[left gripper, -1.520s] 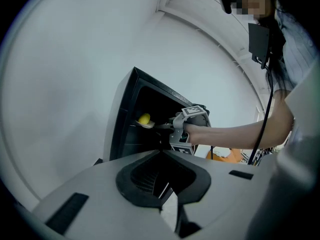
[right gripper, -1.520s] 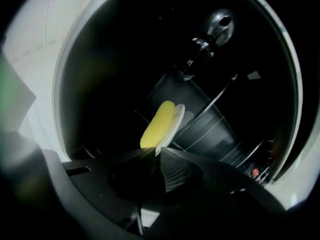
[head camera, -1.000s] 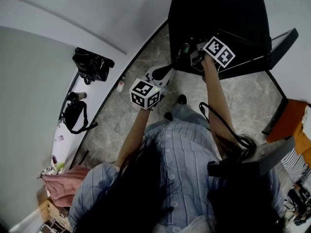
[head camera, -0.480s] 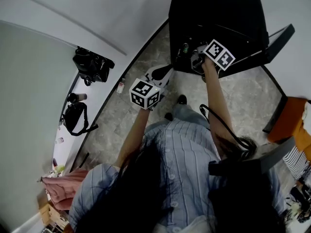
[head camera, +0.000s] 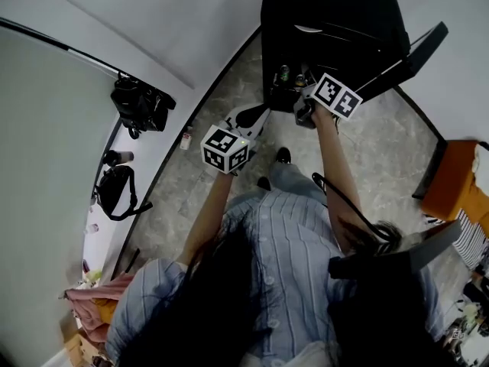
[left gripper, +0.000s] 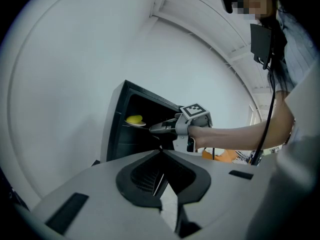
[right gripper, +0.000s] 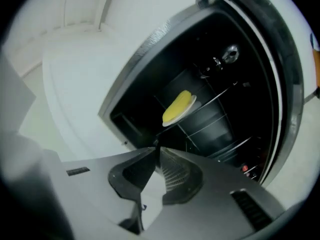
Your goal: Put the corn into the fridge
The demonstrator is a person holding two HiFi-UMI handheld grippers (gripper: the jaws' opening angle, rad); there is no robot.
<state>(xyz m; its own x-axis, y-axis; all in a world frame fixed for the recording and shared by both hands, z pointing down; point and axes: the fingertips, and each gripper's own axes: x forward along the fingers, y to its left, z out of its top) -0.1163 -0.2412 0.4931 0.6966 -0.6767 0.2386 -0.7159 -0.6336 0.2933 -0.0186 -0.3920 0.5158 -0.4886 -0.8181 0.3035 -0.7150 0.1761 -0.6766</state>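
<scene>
I see the corn [right gripper: 178, 107] on a white plate [right gripper: 194, 102], resting on a wire shelf [right gripper: 222, 95] inside the open black fridge [head camera: 328, 6]. It lies ahead of and above my right gripper [right gripper: 156, 147], apart from its tips. That gripper's jaws are pressed together on nothing. My left gripper [left gripper: 161, 151], also closed and empty, hangs in front of the fridge, left of its opening. Small containers [head camera: 284, 73] sit low in the fridge. The fridge door [head camera: 419, 46] stands swung out to the right, with stone floor [head camera: 382, 144] before it.
</scene>
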